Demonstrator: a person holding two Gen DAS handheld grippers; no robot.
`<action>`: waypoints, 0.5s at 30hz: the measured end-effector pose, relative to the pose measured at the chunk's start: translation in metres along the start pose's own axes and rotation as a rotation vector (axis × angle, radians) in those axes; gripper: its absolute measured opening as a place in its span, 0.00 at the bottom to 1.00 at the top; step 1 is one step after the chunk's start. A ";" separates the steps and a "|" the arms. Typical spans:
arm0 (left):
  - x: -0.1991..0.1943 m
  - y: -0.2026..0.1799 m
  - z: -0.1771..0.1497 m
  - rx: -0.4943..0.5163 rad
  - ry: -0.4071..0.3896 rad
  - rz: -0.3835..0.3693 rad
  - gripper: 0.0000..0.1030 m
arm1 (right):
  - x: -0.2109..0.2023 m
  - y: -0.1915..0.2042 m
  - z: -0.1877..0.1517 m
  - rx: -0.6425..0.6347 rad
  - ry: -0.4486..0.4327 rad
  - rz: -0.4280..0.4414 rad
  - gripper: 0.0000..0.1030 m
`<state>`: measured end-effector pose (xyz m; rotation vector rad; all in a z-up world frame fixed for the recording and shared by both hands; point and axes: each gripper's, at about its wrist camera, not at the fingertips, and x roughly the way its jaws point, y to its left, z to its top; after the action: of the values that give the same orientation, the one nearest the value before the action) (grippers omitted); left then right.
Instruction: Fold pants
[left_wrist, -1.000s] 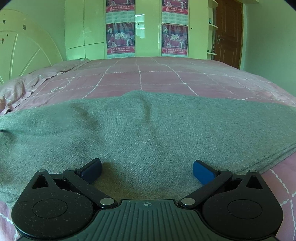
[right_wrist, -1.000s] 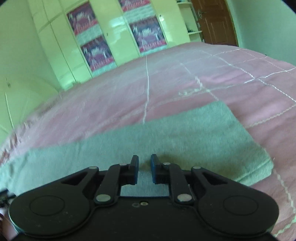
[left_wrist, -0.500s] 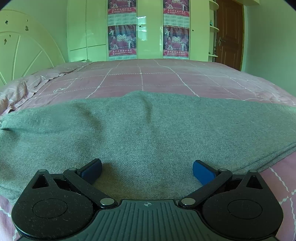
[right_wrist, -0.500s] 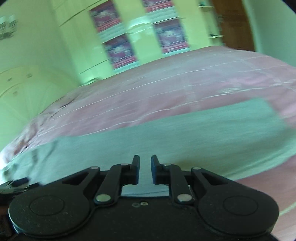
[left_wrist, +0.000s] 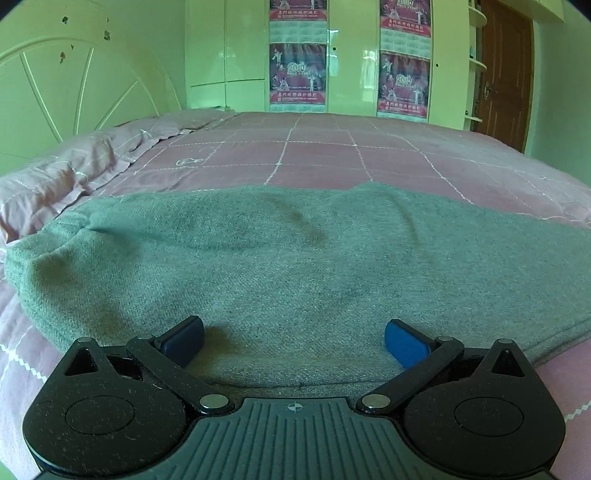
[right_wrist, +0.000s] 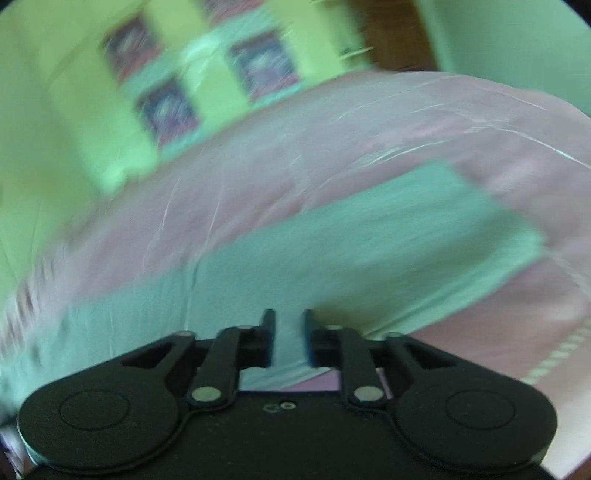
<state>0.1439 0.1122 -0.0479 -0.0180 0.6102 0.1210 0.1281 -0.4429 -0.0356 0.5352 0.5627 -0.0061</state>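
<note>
Grey pants (left_wrist: 295, 258) lie flat across the pink checked bed cover, with one end bunched at the left. My left gripper (left_wrist: 294, 341) is wide open, its blue pads low over the near edge of the pants and holding nothing. In the blurred right wrist view the pants (right_wrist: 369, 236) stretch across the bed as a grey-green band. My right gripper (right_wrist: 289, 338) has its jaws close together with a narrow gap, above the near edge of the cloth. I cannot tell whether cloth is pinched between them.
The pink bed cover (left_wrist: 332, 155) spreads beyond the pants. A rumpled pillow (left_wrist: 55, 177) and a white headboard (left_wrist: 74, 92) are at the left. Cupboards with posters (left_wrist: 297, 74) and a brown door (left_wrist: 506, 74) stand at the back.
The left gripper has shifted left, so the bunched left end of the pants now shows. The right gripper is swinging fast; its view has tilted and blurred. Both jaw openings are unchanged.
</note>
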 end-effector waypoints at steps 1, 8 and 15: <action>0.000 -0.001 0.000 0.004 -0.002 0.004 1.00 | -0.014 -0.025 0.005 0.104 -0.047 0.008 0.22; -0.001 -0.004 0.001 -0.025 -0.014 0.020 1.00 | -0.040 -0.128 0.003 0.534 -0.144 0.014 0.36; -0.019 -0.064 0.019 -0.152 -0.065 -0.119 1.00 | -0.003 -0.126 -0.002 0.549 -0.114 0.000 0.20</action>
<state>0.1471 0.0476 -0.0225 -0.1967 0.5330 0.0525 0.1058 -0.5508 -0.0960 1.0621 0.4467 -0.1951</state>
